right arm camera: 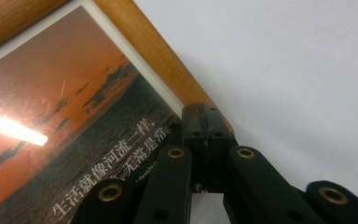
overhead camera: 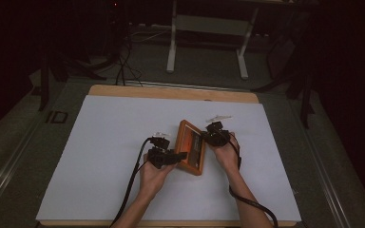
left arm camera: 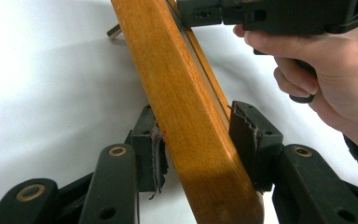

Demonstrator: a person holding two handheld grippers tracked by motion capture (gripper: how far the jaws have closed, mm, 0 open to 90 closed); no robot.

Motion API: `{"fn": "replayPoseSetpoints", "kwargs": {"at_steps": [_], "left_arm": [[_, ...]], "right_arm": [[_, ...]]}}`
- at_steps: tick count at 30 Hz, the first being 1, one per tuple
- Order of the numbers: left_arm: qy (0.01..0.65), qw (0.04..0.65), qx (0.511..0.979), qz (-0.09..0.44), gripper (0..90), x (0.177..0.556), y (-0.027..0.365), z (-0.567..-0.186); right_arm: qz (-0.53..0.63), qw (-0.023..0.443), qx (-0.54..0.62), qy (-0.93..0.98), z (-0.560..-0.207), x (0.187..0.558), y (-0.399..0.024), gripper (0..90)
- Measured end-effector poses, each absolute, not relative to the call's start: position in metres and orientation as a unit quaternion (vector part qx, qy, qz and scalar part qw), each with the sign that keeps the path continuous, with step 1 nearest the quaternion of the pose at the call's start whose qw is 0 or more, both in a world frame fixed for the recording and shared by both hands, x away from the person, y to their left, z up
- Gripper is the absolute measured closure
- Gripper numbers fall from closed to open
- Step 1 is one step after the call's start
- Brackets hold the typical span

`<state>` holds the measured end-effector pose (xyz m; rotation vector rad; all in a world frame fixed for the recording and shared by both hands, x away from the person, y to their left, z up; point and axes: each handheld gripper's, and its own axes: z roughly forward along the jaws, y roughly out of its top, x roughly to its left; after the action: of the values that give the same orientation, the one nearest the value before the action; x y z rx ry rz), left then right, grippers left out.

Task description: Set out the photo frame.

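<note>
- Jaws first: your left gripper [left arm camera: 196, 140] straddles the near-left edge of the orange-brown wooden picture frame [overhead camera: 191, 147]. In the left gripper view one pad touches the wood on one side, while the other pad stands just off the opposite face, so the jaws have not clamped it yet.
- Your right gripper [right arm camera: 209, 140] has its jaws pressed together with nothing visible between them. Its tip rests against the frame's rounded rail, right at the edge of the glazed sunset print with white lettering [right arm camera: 74, 126].
- You can see the frame near the middle of the white sheet covering the table [overhead camera: 104, 142], lying between your two hands and angled slightly, its far end to the left of the right gripper.
- A small pale object lies on the sheet just beyond the right gripper; it is too small to identify.
- Done so far, judging by the layout: both grippers have reached the frame, and the left one has its edge bracketed.
- Left to do, as I judge it: close the left jaws fully on the wood, then lift, turn or stand the frame while the right gripper steadies it.
</note>
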<state>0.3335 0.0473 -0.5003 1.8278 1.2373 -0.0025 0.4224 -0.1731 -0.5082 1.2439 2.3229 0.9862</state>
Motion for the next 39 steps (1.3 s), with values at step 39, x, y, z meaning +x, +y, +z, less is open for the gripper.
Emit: {"fn": "replayPoseSetpoints", "kwargs": {"at_steps": [39], "left_arm": [[0.376,0.449,0.804,0.105,68.2,0.324,0.003,-0.461]], "right_arm": [[0.397,0.21,0.372,0.812,-0.455,0.362,-0.241,83.9]]}}
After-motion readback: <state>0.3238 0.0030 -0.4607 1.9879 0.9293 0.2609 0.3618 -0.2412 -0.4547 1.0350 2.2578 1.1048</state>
